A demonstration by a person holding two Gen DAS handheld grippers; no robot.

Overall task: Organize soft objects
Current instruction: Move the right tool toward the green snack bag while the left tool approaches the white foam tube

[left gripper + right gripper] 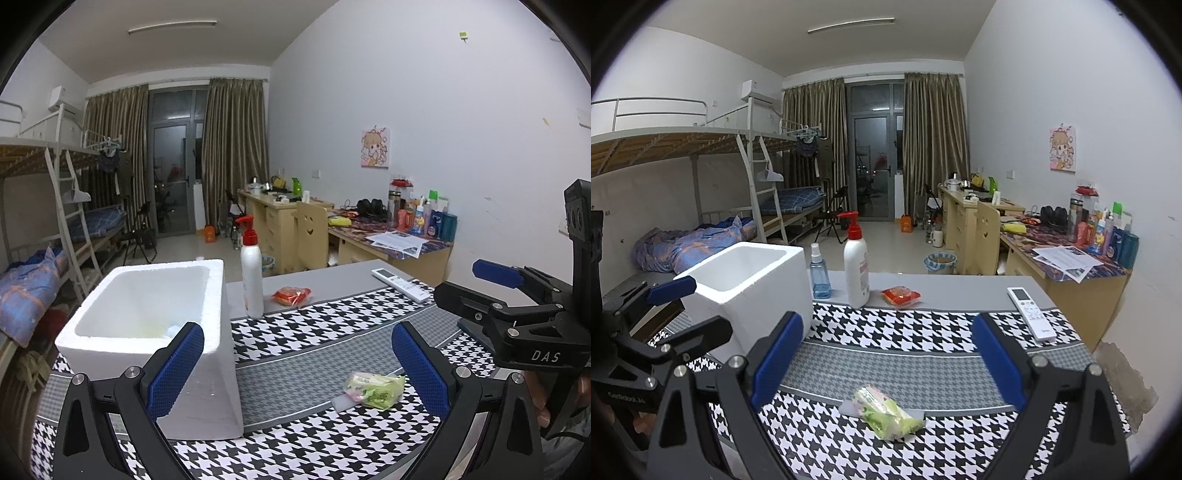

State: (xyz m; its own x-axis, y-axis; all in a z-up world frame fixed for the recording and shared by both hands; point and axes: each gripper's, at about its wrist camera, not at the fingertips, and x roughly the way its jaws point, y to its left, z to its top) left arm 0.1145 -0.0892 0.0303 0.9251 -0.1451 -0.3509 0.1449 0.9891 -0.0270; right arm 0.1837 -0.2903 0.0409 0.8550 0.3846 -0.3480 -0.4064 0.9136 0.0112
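Still early, as far as I can judge: green soft packet (886, 411) lies loose on the houndstooth cloth (923, 325), between and just ahead of the right gripper (888, 363) fingers, not touched. Crinkly plastic wrap, squashy, oblong, one end white-ish. Second soft item, red packet (900, 296), sits farther back near the grey table (960, 288) edge, also out of the box. Foam box (147, 314) stands to the left of the green packet, open top, thick white styrofoam walls; something pale blue shows at the bottom in the left wrist view, so maybe one item is already in, can't tell what. Two packets left to move, likely.

Right gripper jaws wide apart, nothing held. Left gripper (297, 365) jaws also apart, empty, its left finger in front of the box's near wall. Blue textured pads (177, 369), black frames.

Rigid stuff nearby: white pump bottle (857, 269) with red top, small blue spray bottle (820, 273) beside the box, white remote (1030, 310) at the right, well apart from the packets.
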